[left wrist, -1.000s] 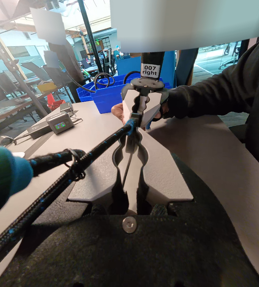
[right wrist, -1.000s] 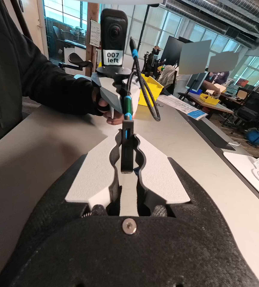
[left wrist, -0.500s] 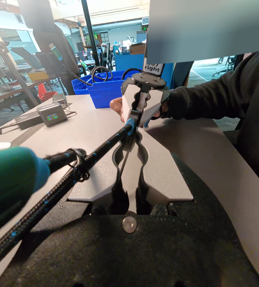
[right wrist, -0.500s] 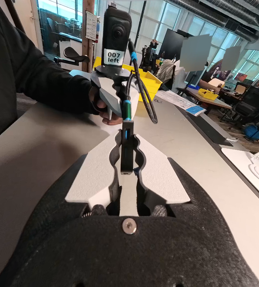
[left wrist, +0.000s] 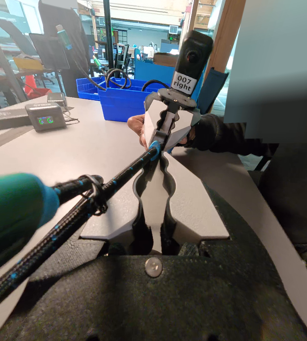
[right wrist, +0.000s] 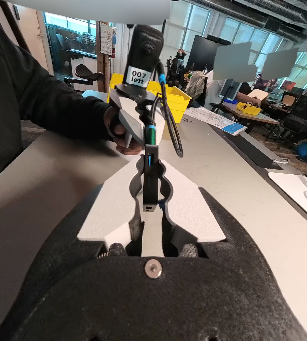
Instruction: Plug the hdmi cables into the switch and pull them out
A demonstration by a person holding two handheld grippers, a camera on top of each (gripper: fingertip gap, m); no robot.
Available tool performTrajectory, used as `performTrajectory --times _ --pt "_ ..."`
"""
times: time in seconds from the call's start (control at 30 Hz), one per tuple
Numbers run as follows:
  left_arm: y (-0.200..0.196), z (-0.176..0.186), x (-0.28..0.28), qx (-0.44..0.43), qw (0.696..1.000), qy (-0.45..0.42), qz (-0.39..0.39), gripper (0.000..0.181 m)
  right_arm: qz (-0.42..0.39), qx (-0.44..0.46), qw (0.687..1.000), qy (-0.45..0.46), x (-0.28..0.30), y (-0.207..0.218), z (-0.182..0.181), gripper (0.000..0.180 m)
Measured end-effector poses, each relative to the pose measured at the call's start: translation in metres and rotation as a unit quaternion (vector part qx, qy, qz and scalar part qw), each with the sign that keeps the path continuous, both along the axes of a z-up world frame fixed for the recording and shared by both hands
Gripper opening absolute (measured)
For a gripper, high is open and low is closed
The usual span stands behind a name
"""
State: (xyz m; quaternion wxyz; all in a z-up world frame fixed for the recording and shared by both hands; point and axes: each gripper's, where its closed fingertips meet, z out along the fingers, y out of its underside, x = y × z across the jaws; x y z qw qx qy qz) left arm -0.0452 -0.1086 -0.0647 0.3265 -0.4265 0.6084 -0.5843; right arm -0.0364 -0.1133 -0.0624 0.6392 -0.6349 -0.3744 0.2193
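My right gripper (right wrist: 150, 159) is shut on a slim black switch (right wrist: 150, 182), held on edge above the grey table (right wrist: 204, 166). My left gripper (left wrist: 159, 158) is shut on the green plug (right wrist: 150, 135) of a black braided HDMI cable (left wrist: 126, 169). The plug's shell butts against the switch's far end; its metal tip is hidden. The cable's other green plug (left wrist: 10, 212) hangs blurred close to the left camera. The two grippers face each other tip to tip: the left gripper (right wrist: 143, 142) shows in the right wrist view and the right gripper (left wrist: 164, 136) in the left wrist view.
Blue bins (left wrist: 123, 103) with coiled cables stand behind the right gripper. A black device with a green lit display (left wrist: 44, 118) and a power brick (left wrist: 7, 116) lie at far left. A yellow bin (right wrist: 174, 103), papers (right wrist: 215, 118) and a white pad (right wrist: 296, 188) lie to the right.
Both grippers have shifted and tilted slightly together, so the background has moved. The plug and switch stay end to end and both holds are unchanged.
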Motion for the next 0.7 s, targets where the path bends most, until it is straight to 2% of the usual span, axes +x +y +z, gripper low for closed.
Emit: performTrajectory --times 0.23,0.47,0.7 --pt "0.021 0.008 0.007 -0.215 0.976 0.026 0.001 0.016 -0.075 -0.022 0.994 0.071 0.016 0.022 0.011 0.021" --pt "0.049 0.015 0.005 -0.297 0.954 0.013 0.031 0.015 -0.079 -0.11 0.982 0.133 0.03 0.03 0.0 0.026" --pt "0.045 0.015 0.004 -0.337 0.941 0.021 0.008 0.016 -0.045 -0.122 0.978 0.165 0.023 0.024 0.008 0.016"
